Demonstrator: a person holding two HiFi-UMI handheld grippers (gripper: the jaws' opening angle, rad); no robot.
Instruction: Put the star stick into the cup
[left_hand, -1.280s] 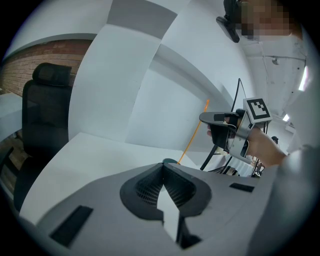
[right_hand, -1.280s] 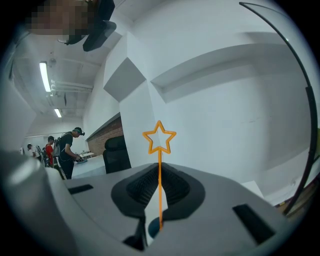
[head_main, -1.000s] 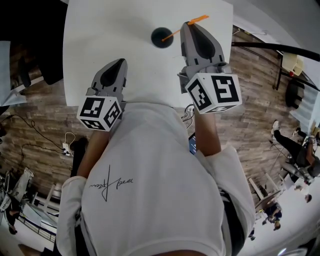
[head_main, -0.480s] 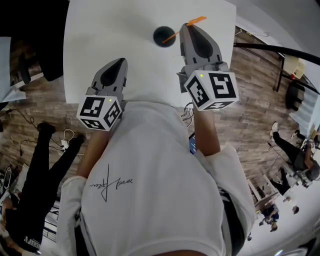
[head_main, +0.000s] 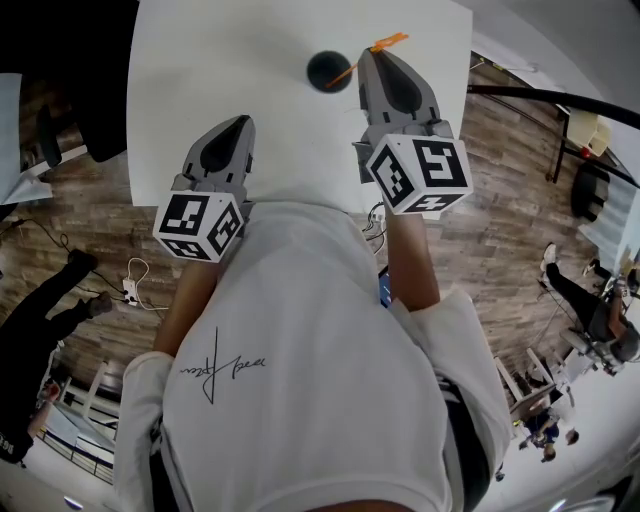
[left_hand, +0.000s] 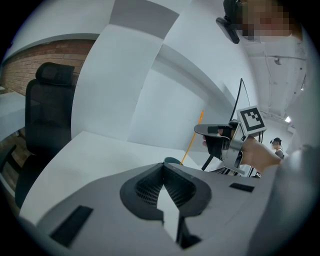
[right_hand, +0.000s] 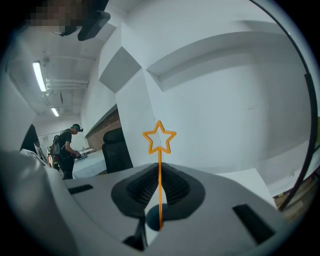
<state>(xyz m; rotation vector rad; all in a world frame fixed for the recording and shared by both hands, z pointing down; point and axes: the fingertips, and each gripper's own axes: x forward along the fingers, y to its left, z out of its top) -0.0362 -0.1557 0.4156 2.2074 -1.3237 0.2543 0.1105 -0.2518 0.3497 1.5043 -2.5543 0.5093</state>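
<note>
Left gripper (left_hand: 162, 169): Its fingers are pressed together with nothing between them. It hangs over the near edge of the counter (head_main: 220, 60), apart from the cup and to its left, and has no part in the work.

Right gripper (right_hand: 159, 172): Its fingers pinch the star stick (right_hand: 159, 136) on the thin stem, part-way along. The star end stands beyond the fingers and the plain end runs back under them.

Star stick: It is held off the counter and slanted, with its plain lower end pointing at the cup. In the head view that end overlaps the cup's right rim. I cannot tell whether it is already below the rim.

Cup (head_main: 328, 70): Dark and round, it stands upright on the counter just left of the right gripper's tips, with its mouth open. In the right gripper view it shows through the gap under the fingers, directly behind the stem's end.

Step in hand: I judge this to be the final lowering of the stem into the cup.

Method: I would keep the stem's end centred on the dark mouth in the right gripper view and bring it down along the stem's own line. I would spread the fingers only once the end is well inside.

Risk: The cup looks light, so a sideways push on the rim could tip it. A stick let go while this slanted may lever itself out.
</note>
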